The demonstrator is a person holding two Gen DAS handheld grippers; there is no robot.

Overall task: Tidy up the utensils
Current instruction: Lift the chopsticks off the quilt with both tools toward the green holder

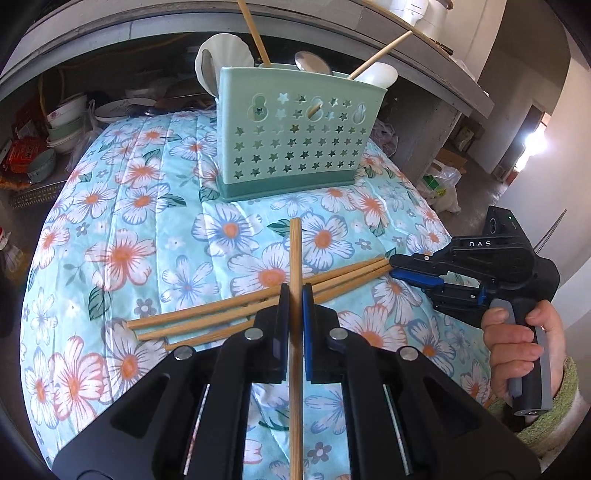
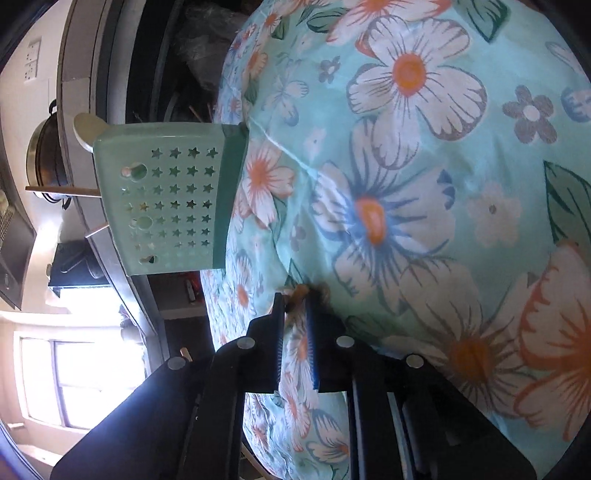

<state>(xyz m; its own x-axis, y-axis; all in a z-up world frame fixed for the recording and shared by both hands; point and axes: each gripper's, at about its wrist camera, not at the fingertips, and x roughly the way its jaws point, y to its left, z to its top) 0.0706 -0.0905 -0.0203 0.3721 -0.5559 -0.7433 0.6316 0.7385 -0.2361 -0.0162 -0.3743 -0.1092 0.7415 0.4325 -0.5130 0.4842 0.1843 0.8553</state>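
- A single chopstick [image 1: 296,295] is held in the left gripper [image 1: 295,295], whose jaws are closed almost fully on its shaft; the stick is carried clear of the floral cloth [image 1: 147,221] on the bench.
- The held chopstick's long axis runs along the gripper's own line, and its far tip points toward the caddy [image 1: 295,140], which stands upright at the far side of the cloth.
- Three more chopsticks [image 1: 258,306] lie side by side on the cloth beneath the left jaws, their long axes crossing the held stick nearly at right angles.
- The right gripper [image 1: 397,267] is set at the right-hand ends of those three; its jaws are nearly closed, and something tan is seen between the tips in the right wrist view, but which stick is pinched cannot be told.
- The step in hand is judged to be pick-up: one stick secured, a second grasp being made.
- Spoons [image 1: 314,61] and two chopsticks [image 1: 255,33] already stand in the caddy.
- The next move is judged to call for tipping the held stick upright over the caddy's open top and releasing it there.
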